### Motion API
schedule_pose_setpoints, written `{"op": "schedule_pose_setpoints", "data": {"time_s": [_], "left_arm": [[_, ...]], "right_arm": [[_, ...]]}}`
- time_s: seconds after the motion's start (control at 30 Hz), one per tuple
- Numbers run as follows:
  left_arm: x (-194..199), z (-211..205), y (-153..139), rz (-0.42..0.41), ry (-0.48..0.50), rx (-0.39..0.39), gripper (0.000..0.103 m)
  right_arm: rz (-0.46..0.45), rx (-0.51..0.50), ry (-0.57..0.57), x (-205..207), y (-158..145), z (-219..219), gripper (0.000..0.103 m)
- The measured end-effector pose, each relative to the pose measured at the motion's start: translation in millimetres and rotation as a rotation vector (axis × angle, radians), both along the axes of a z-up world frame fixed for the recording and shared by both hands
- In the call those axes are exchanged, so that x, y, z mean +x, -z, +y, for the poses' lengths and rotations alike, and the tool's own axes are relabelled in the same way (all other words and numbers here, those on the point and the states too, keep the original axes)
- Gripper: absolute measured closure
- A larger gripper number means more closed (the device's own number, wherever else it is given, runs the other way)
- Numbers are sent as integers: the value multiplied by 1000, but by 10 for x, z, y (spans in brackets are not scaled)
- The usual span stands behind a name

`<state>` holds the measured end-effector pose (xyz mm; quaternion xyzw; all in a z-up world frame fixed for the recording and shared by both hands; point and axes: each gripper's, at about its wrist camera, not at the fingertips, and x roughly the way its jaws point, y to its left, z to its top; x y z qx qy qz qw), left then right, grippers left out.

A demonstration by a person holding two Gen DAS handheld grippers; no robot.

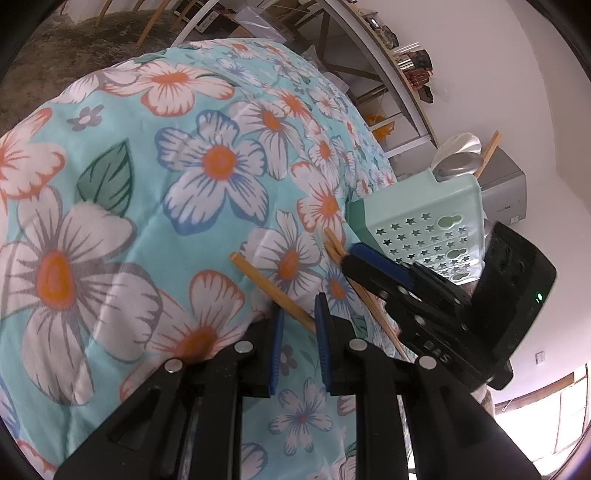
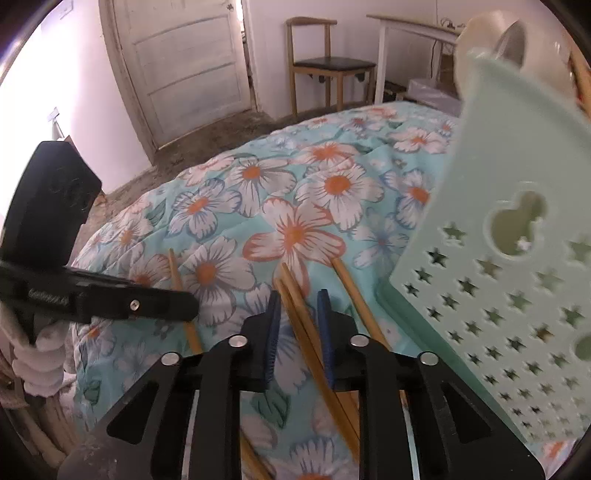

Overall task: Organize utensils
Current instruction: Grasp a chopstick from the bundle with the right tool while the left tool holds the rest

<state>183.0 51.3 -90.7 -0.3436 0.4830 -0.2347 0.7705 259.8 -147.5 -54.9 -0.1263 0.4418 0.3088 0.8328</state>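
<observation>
Wooden chopsticks lie on the floral cloth (image 1: pixel 147 221) beside a mint-green utensil basket (image 1: pixel 424 218) (image 2: pixel 498 266) with star-shaped holes. My right gripper (image 2: pixel 299 310) (image 1: pixel 364 264) is shut on a pair of chopsticks (image 2: pixel 295 295) (image 1: pixel 332 240) that cross between its blue pads. Another chopstick (image 2: pixel 354 291) lies just right of it, by the basket. My left gripper (image 1: pixel 300 341) (image 2: pixel 184 306) hovers open over the cloth with nothing between its pads. A single chopstick (image 1: pixel 269 290) (image 2: pixel 179 280) runs under its right finger. Spoons (image 1: pixel 458 162) (image 2: pixel 513 37) stand in the basket.
The cloth-covered surface drops off at its far edge to a dark floor. A wooden chair (image 2: pixel 325 66), a white door (image 2: pixel 184 74) and a white table (image 2: pixel 406 26) stand beyond. Shelving (image 1: pixel 388 74) and a grey box (image 1: pixel 506 188) are behind the basket. A gloved hand (image 2: pixel 37 350) holds the left gripper.
</observation>
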Motion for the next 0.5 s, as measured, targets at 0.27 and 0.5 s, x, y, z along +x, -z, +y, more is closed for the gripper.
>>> {"op": "schedule_pose_setpoints", "data": {"time_s": [0.27,0.5], "left_arm": [[-11,9,13,-1,1,-4,87],[-11,16,16,-1,1,-5,87]], "right_arm": [[33,-7,7,127,78,126,89],[10,42,42,179,-39,130,97]]}}
